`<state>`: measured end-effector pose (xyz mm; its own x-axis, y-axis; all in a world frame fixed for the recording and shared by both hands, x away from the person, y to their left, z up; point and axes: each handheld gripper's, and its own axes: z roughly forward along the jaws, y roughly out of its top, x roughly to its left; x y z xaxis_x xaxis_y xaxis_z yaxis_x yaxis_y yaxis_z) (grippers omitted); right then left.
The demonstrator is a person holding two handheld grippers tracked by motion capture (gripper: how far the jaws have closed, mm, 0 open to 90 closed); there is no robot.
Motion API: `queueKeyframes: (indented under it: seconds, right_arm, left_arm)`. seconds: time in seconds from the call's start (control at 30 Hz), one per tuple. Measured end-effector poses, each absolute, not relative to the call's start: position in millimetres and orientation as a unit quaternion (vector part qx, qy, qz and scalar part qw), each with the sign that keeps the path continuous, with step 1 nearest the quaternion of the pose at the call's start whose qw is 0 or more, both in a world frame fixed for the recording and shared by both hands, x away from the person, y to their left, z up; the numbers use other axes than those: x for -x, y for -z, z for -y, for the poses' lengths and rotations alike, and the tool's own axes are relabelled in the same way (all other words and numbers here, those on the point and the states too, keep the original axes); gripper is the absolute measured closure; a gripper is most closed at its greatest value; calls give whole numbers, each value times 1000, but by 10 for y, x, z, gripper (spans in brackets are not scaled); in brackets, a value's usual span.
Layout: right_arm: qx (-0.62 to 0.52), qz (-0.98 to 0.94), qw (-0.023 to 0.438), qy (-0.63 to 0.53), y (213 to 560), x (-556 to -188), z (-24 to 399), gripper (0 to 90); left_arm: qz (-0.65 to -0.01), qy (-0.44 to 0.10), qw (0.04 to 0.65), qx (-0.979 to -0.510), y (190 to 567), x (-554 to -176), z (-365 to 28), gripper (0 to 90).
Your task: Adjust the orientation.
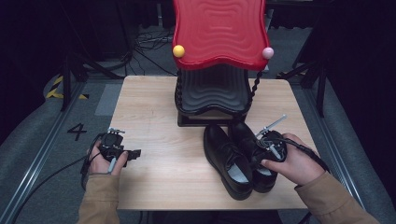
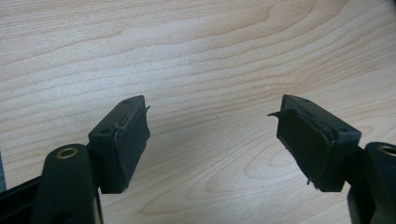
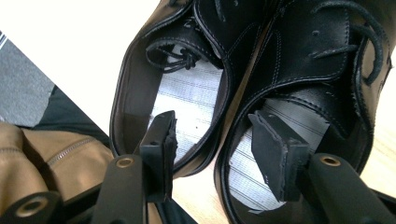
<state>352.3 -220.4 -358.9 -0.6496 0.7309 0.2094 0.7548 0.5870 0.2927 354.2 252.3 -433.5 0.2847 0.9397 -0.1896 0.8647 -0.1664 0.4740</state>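
Shoes [image 1: 238, 156] hold fingers [image 3: 161, 149] of R gripper [image 3: 215, 154] (one each).

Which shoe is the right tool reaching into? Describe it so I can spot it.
Find the red rack at the table's far edge. Two black lace-up shoes sit before it, side by side. It is the right shoe, nearer the person's right hand.

Shoes [image 1: 236, 156]: glossy black leather, black laces, matching stitching; insoles light grey with fine pinstripes, lining dark brown. Counter [image 1: 154, 112]: pale wood grain. Rack [image 1: 215, 60]: red top tier with wavy ripple relief, black lower tier with the same ripple, one yellow ball [image 1: 178, 51] and one pink ball [image 1: 267, 52] at the corners. Left gripper [image 2: 212, 135] and right gripper [image 3: 212, 149]: matte black. Sleeves [image 1: 100, 200]: tan. Floor: grey, yellow-black hazard tape [image 1: 55, 88].
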Motion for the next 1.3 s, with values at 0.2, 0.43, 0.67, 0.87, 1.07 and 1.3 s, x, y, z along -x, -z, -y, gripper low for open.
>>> queueKeyframes:
  seconds: [0.2, 0.43, 0.67, 0.87, 1.07, 1.3]
  right_arm:
    - [436, 884, 37, 162, 3611, -3566, 2152, 480]
    - [445, 883, 41, 144, 3681, -3605, 2095, 449]
    - [464, 879, 42, 100, 3954, -3709, 1960, 452]
    - [474, 877, 38, 72, 4078, -3764, 1892, 605]
    - [475, 879, 20, 43, 4174, -3779, 1849, 702]
    - [498, 865, 33, 45, 4171, -3807, 1874, 746]
  left_arm:
    - [-591, -75, 253, -762, 4328, -3529, -2526, 256]
    - [-593, -71, 254, -761, 4329, -3533, -2506, 258]
    - [-589, -69, 245, -767, 4325, -3544, -2493, 263]
    - [-587, -71, 244, -769, 4316, -3553, -2478, 265]
    - [-582, -68, 239, -774, 4289, -3585, -2426, 266]
    - [-579, -69, 237, -777, 4242, -3631, -2362, 265]
